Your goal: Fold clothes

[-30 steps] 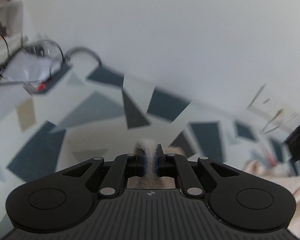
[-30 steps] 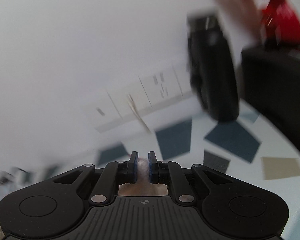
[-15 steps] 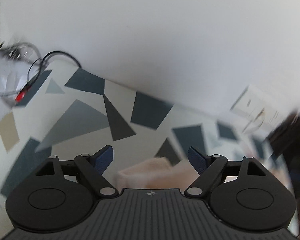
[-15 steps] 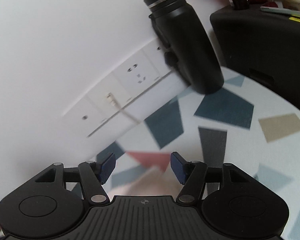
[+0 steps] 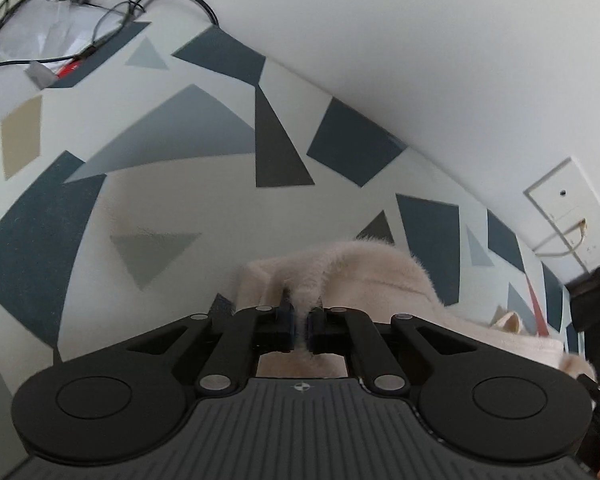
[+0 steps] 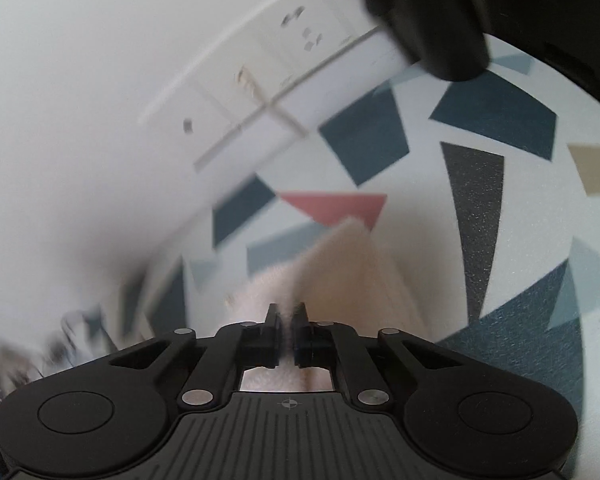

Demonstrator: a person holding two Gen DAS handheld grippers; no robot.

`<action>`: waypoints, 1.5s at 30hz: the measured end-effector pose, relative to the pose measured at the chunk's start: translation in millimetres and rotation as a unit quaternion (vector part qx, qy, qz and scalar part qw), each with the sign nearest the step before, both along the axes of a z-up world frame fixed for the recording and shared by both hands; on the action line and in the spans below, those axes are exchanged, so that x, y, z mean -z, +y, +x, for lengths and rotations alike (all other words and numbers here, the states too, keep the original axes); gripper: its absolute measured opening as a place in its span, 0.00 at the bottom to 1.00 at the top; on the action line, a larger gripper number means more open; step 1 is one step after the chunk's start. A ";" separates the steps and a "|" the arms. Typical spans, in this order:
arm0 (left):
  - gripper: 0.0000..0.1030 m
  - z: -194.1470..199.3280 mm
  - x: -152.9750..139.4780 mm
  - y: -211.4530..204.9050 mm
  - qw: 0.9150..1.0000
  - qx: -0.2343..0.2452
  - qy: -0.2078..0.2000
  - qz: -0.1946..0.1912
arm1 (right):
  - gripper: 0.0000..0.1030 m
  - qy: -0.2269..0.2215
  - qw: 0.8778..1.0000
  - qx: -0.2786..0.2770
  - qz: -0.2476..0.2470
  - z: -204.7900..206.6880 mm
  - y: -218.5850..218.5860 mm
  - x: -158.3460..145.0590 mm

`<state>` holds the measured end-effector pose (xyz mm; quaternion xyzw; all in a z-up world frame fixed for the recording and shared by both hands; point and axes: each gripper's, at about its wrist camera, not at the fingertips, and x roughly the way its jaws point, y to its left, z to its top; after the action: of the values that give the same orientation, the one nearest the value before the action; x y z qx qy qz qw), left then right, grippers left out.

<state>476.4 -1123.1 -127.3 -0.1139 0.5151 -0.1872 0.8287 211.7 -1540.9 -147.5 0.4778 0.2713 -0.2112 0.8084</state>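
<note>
The fuzzy cream garment (image 5: 364,276) lies low in the centre of both views on the patterned tablecloth (image 5: 172,136), and I've got a ridge of it pinched in my left gripper (image 5: 299,318), jaws pressed together on the pile. My right gripper (image 6: 286,334) nips another fold the same way, lower centre, below the pink triangle (image 6: 340,204). I'd say both hands should lift evenly, keeping the edge taut and clear of the black bottle (image 6: 424,16) at upper right.

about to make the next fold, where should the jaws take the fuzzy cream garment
Grip the cream garment by a raised ridge near its far edge, coming down from above. The fleece is soft and bunches into a thin fold that shut jaws can pinch, as the left gripper and right gripper do now, spaced apart along it.
</note>
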 end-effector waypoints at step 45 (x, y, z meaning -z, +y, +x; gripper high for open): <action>0.91 128.6 24.3 4.6 0.987 0.071 0.143 -0.011 | 0.69 0.141 0.959 -0.088 -0.231 130.5 33.6 42.2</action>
<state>605.0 -1118.5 -151.6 -0.1118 0.6332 -0.2331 0.7295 342.2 -1507.3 -189.6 0.2175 0.3670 -0.2609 0.8660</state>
